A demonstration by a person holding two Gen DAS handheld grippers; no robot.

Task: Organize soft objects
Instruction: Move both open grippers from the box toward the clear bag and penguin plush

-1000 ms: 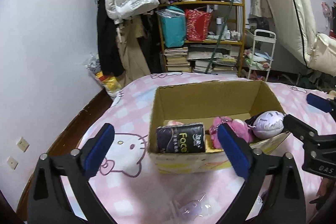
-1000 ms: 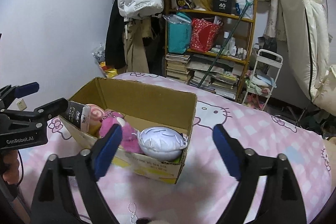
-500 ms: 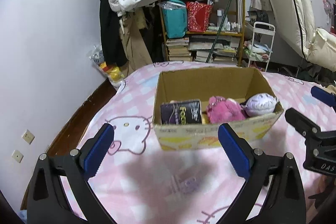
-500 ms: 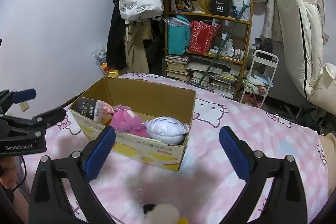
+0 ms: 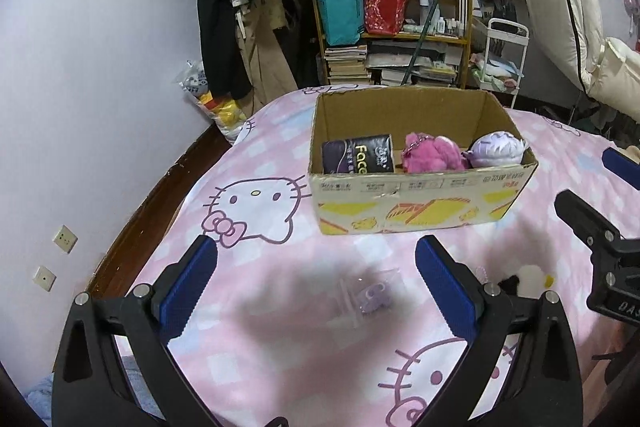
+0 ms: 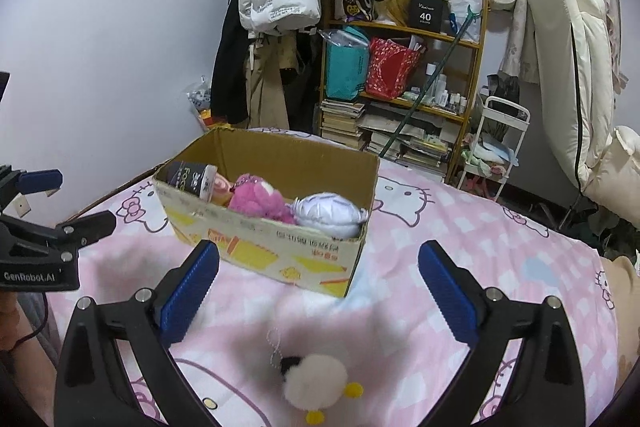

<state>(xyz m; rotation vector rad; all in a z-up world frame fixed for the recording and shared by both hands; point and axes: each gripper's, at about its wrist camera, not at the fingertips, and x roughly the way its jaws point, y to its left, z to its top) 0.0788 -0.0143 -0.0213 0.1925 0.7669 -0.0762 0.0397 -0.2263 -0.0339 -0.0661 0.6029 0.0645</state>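
Box (image 6: pixel 256 247) holds 3 plush, maybe; right gripper (image 6: pixel 318 287) jaws wide.

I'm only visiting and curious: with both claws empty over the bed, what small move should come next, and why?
Probably lowering the right gripper onto the white fluffy toy lying loose on the bedspread. Its jaws, which have just been opening, stand wide with nothing between them, and the toy sits right below, while the other soft things already lie in the cardboard box.

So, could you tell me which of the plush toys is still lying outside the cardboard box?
The white fluffy plush with yellow bits, lying on the bedspread; the pink plush and lilac plush sit inside the box.
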